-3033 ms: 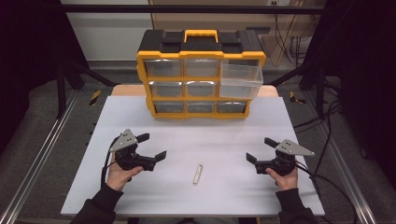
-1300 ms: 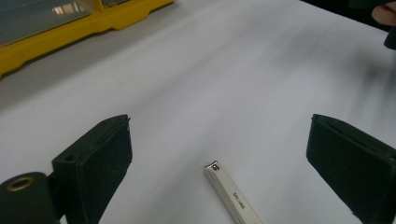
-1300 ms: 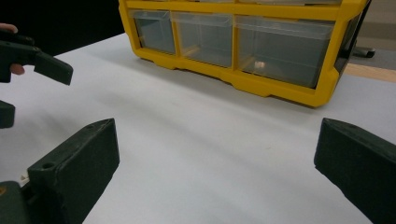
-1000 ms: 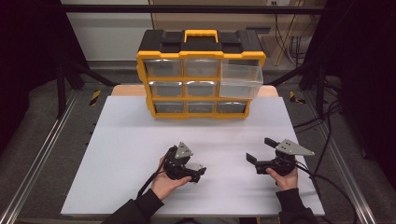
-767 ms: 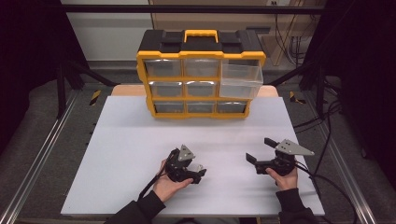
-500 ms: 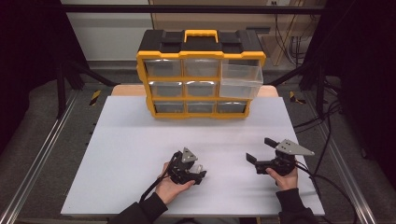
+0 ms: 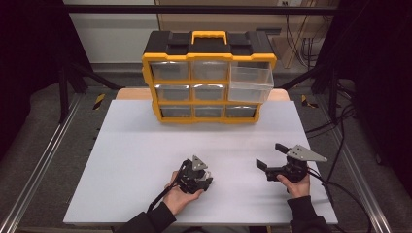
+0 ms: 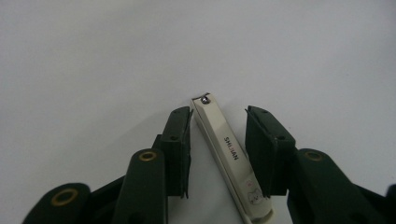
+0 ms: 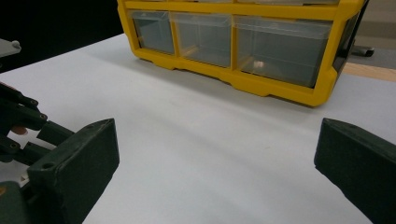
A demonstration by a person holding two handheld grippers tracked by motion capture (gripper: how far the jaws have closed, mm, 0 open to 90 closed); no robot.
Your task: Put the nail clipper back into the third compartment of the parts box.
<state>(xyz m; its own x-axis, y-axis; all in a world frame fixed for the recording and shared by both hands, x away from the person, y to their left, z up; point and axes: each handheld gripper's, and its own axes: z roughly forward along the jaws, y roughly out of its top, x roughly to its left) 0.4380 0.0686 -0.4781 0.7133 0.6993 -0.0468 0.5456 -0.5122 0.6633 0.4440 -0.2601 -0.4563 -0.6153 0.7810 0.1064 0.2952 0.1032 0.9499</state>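
left gripper (image 8: 218,135) points down at white table (image 7: 131,160), nail clipper (image 8: 231,158) lying flat between its jaws. jaws have just been closing; left pad seems to touch clipper's edge, right pad stands just apart, so no firm grip. right gripper (image 7: 273,156) rests well apart, jaws wide, nothing between. yellow drawer organizer (image 7: 209,77) at table's far edge.
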